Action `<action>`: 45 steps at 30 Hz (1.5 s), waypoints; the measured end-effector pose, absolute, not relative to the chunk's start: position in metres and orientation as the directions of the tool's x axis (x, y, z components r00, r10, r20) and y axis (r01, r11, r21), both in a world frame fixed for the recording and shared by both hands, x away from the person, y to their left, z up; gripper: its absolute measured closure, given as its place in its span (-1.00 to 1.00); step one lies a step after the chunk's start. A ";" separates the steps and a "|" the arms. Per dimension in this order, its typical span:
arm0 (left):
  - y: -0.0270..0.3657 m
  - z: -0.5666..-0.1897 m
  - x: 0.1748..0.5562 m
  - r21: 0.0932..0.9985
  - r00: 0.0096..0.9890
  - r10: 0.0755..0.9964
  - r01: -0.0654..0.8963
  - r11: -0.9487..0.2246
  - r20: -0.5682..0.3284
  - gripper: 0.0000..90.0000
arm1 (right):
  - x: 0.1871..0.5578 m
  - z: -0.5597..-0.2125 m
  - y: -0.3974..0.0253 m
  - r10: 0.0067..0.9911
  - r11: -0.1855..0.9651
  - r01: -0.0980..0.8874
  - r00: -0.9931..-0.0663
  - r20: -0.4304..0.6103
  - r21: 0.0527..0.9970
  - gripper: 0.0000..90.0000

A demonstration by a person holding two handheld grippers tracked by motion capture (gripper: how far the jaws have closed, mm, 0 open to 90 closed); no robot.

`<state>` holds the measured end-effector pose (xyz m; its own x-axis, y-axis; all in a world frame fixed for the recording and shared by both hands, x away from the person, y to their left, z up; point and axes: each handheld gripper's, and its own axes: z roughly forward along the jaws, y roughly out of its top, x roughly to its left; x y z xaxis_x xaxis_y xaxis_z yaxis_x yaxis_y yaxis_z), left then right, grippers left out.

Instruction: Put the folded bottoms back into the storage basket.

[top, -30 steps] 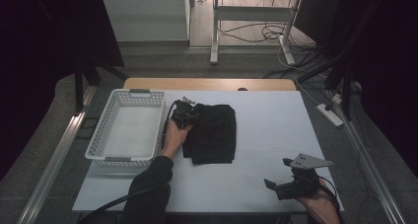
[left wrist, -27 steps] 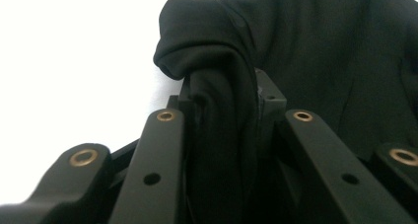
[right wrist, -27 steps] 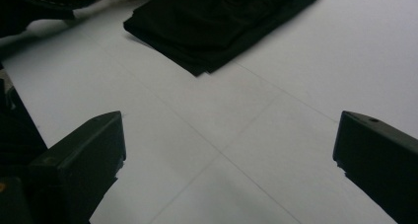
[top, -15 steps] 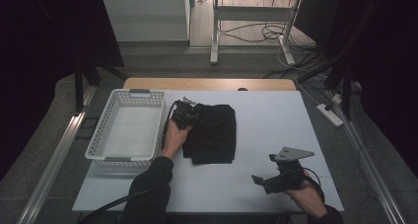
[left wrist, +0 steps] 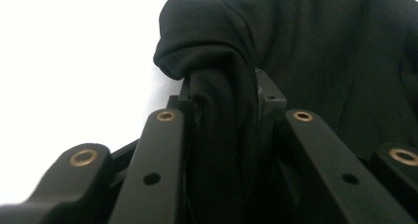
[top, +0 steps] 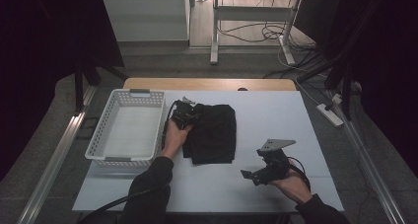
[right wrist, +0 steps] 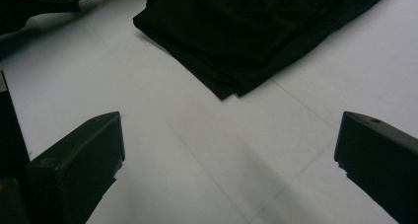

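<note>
The right tongs [top: 252, 175] have moved in from the near right corner of the worktop [top: 276, 115] over the last second, coming left and a little forward toward the folded black cloth [top: 213, 134]. Their jaws stand wide apart with nothing between them, and in the right gripper view the near corner of the cloth [right wrist: 231, 36] lies ahead of them on bare worktop, near but not yet reached. The left tongs [top: 183, 116] have not shifted: they stay clamped on a bunched fold at the far left corner of the cloth, and the left gripper view shows the dark fabric [left wrist: 222, 135] pinched between the two jaws and bulging above them.

My reading is that the second grip is being set up, so the cloth can be lifted by two corners and carried; the white basket [top: 111, 135], just to the left of the cloth and holding nothing, looks like the likely place for it.

The cloth lies flat in the middle of the worktop, folded into a rough rectangle. The worktop is pale and smooth with a wooden strip along its far edge. Beyond it the room is dim, with grey floor, table legs [top: 214, 31], loose cables [top: 256, 32] and a power strip [top: 330, 114] on the floor at the right.
</note>
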<state>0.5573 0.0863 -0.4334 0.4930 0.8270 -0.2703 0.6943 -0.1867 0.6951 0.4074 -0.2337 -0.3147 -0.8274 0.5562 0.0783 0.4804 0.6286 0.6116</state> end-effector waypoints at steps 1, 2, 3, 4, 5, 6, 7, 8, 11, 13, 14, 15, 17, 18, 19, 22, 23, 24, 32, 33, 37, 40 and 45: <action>0.086 -0.433 0.557 0.695 0.493 0.827 0.695 -0.186 -0.271 0.62 | 0.410 -0.316 -0.231 0.553 0.631 0.481 -0.829 0.081 0.609 -1.00; 0.087 -0.433 0.557 0.694 0.493 0.826 0.695 -0.186 -0.272 0.62 | 0.411 -0.316 -0.230 0.552 0.635 0.482 -0.830 0.082 0.604 -1.00; 0.087 -0.433 0.558 0.694 0.493 0.826 0.696 -0.186 -0.273 0.62 | 0.414 -0.317 -0.228 0.548 0.637 0.481 -0.832 0.084 0.602 -1.00; 0.087 -0.434 0.558 0.694 0.493 0.826 0.696 -0.185 -0.274 0.62 | 0.416 -0.318 -0.226 0.547 0.639 0.483 -0.832 0.088 0.598 -1.00; 0.087 -0.434 0.558 0.694 0.493 0.826 0.696 -0.185 -0.274 0.62 | 0.418 -0.319 -0.223 0.544 0.643 0.483 -0.834 0.090 0.595 -1.00; 0.087 -0.434 0.558 0.694 0.493 0.826 0.696 -0.185 -0.274 0.62 | 0.421 -0.321 -0.221 0.543 0.644 0.485 -0.835 0.093 0.591 -1.00; 0.087 -0.434 0.558 0.694 0.493 0.826 0.696 -0.185 -0.274 0.62 | 0.422 -0.322 -0.219 0.541 0.644 0.485 -0.835 0.096 0.591 -1.00; 0.087 -0.434 0.558 0.694 0.493 0.826 0.696 -0.185 -0.274 0.61 | 0.425 -0.323 -0.217 0.541 0.645 0.488 -0.835 0.098 0.588 -1.00; 0.086 -0.433 0.557 0.695 0.493 0.827 0.694 -0.187 -0.270 0.62 | 0.431 -0.326 -0.210 0.531 0.654 0.484 -0.841 0.104 0.581 -1.00; 0.086 -0.433 0.557 0.695 0.493 0.828 0.694 -0.187 -0.269 0.62 | 0.436 -0.328 -0.205 0.523 0.660 0.481 -0.846 0.105 0.577 -1.00; 0.086 -0.433 0.557 0.696 0.493 0.828 0.693 -0.188 -0.267 0.62 | 0.438 -0.330 -0.202 0.519 0.662 0.479 -0.848 0.108 0.576 -1.00; 0.086 -0.433 0.557 0.696 0.492 0.829 0.693 -0.189 -0.265 0.62 | 0.440 -0.331 -0.201 0.515 0.667 0.476 -0.851 0.107 0.574 -1.00; 0.086 -0.433 0.557 0.696 0.494 0.829 0.692 -0.192 -0.262 0.62 | 0.444 -0.333 -0.196 0.503 0.673 0.469 -0.857 0.111 0.572 -1.00; 0.086 -0.433 0.557 0.695 0.494 0.829 0.692 -0.192 -0.263 0.62 | 0.446 -0.335 -0.192 0.489 0.677 0.458 -0.865 0.112 0.576 -1.00; 0.086 -0.433 0.557 0.696 0.494 0.829 0.692 -0.192 -0.263 0.61 | 0.448 -0.336 -0.189 0.477 0.682 0.450 -0.871 0.116 0.577 -1.00; 0.086 -0.433 0.557 0.696 0.494 0.829 0.692 -0.192 -0.263 0.62 | 0.452 -0.339 -0.180 0.460 0.696 0.434 -0.881 0.109 0.572 -1.00; 0.086 -0.433 0.557 0.696 0.494 0.829 0.692 -0.192 -0.262 0.62 | 0.454 -0.340 -0.177 0.455 0.703 0.429 -0.884 0.105 0.568 -1.00; 0.086 -0.433 0.557 0.696 0.494 0.829 0.692 -0.192 -0.262 0.62 | 0.455 -0.342 -0.174 0.452 0.708 0.428 -0.886 0.106 0.562 -1.00; 0.086 -0.433 0.557 0.696 0.494 0.830 0.692 -0.193 -0.261 0.62 | 0.463 -0.356 -0.154 0.415 0.749 0.395 -0.906 0.086 0.532 -1.00; 0.086 -0.433 0.557 0.696 0.494 0.830 0.691 -0.193 -0.260 0.62 | 0.464 -0.357 -0.152 0.409 0.753 0.389 -0.909 0.085 0.531 -1.00; 0.086 -0.433 0.557 0.696 0.494 0.830 0.691 -0.193 -0.260 0.62 | 0.467 -0.363 -0.144 0.388 0.766 0.368 -0.918 0.078 0.526 -1.00; 0.086 -0.433 0.557 0.696 0.494 0.830 0.691 -0.193 -0.261 0.62 | 0.469 -0.371 -0.136 0.368 0.789 0.345 -0.928 0.059 0.509 -1.00; 0.086 -0.433 0.557 0.696 0.494 0.830 0.692 -0.193 -0.260 0.61 | 0.465 -0.383 -0.132 0.312 0.844 0.263 -0.950 -0.029 0.467 -1.00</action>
